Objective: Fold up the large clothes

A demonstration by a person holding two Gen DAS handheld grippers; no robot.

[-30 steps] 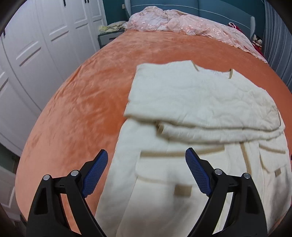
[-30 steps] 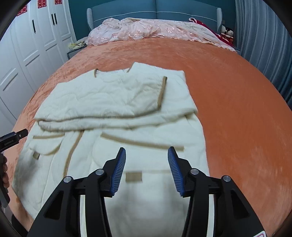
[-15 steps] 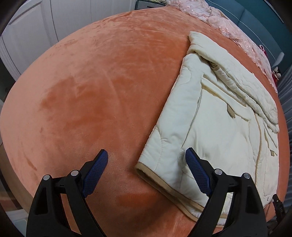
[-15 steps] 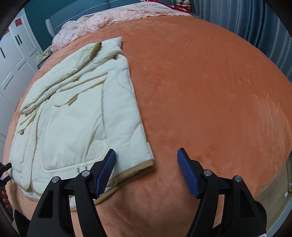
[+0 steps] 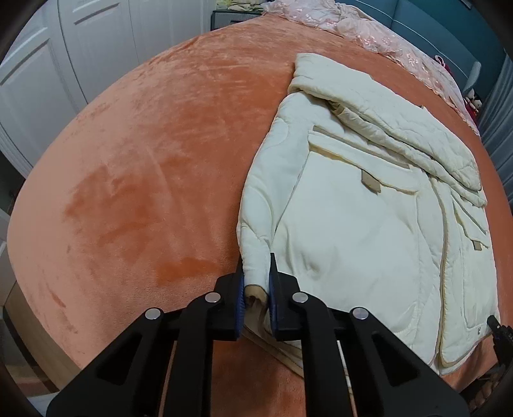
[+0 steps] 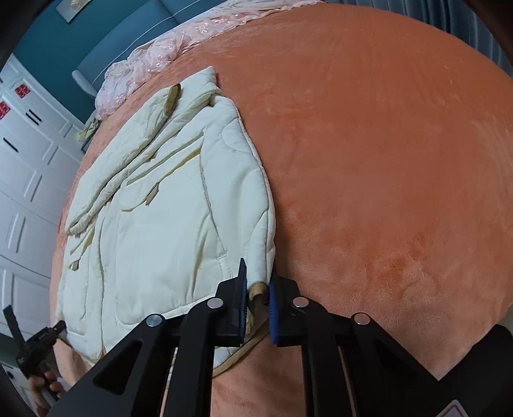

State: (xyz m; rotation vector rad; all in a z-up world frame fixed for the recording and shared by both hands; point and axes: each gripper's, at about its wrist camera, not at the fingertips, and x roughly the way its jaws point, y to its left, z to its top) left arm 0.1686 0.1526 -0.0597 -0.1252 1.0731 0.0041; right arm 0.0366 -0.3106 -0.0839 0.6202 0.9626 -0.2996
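A cream quilted jacket (image 5: 352, 205) with tan trim lies flat on the orange bed cover (image 5: 144, 160), sleeves folded across its upper part. My left gripper (image 5: 255, 282) is shut on the jacket's bottom left hem corner. In the right wrist view the jacket (image 6: 166, 208) lies at the left, and my right gripper (image 6: 258, 288) is shut on its bottom right hem corner. The left gripper also shows at the lower left of the right wrist view (image 6: 35, 343), and the right gripper at the right edge of the left wrist view (image 5: 498, 333).
A pink lace blanket (image 5: 359, 29) is bunched at the head of the bed by the teal headboard (image 6: 96, 41). White wardrobe doors (image 5: 64, 48) stand along the left side. Grey curtains (image 6: 474, 22) hang on the right. The bed's near edge (image 5: 29, 346) is just below both grippers.
Both grippers went from wide open to shut, each pinching a bottom hem corner of the jacket. Both dropped lower and closer to the hem at the bed's near edge.
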